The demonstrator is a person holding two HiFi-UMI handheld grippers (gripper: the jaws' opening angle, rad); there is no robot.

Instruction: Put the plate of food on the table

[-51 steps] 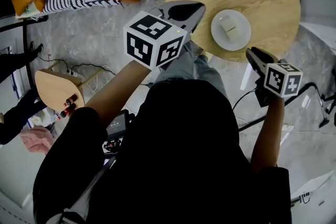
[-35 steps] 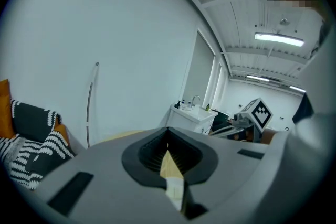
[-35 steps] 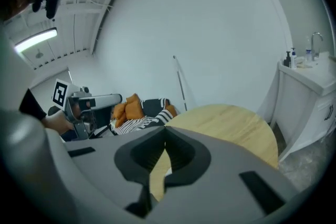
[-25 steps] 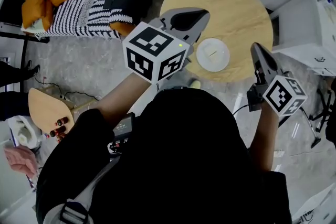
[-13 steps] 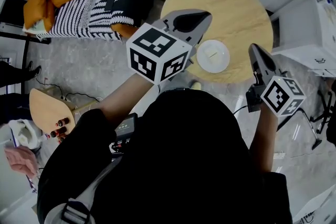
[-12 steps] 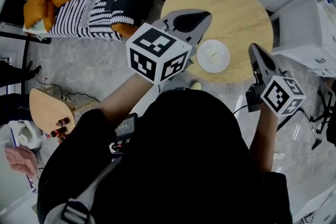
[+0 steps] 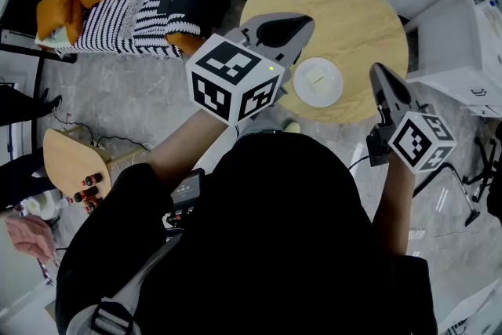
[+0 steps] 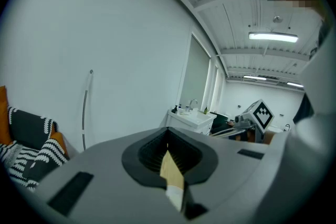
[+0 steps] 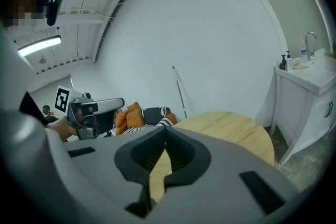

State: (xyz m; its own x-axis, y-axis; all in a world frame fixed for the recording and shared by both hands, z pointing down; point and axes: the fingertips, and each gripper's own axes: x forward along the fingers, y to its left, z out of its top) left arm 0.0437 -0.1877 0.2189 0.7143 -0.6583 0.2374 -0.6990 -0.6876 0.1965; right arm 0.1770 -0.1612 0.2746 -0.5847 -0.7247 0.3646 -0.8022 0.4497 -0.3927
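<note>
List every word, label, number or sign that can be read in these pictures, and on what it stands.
No readable words or numbers anywhere.
Cubes on the left gripper and the right gripper: only black-and-white square markers, no letters.
Bottles on the sink unit: labels too small to read.

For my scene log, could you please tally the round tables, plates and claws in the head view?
Round wooden table: 1
Plate of food: 1
Claws: 2 (left claw, right claw)
Total: 4
</note>
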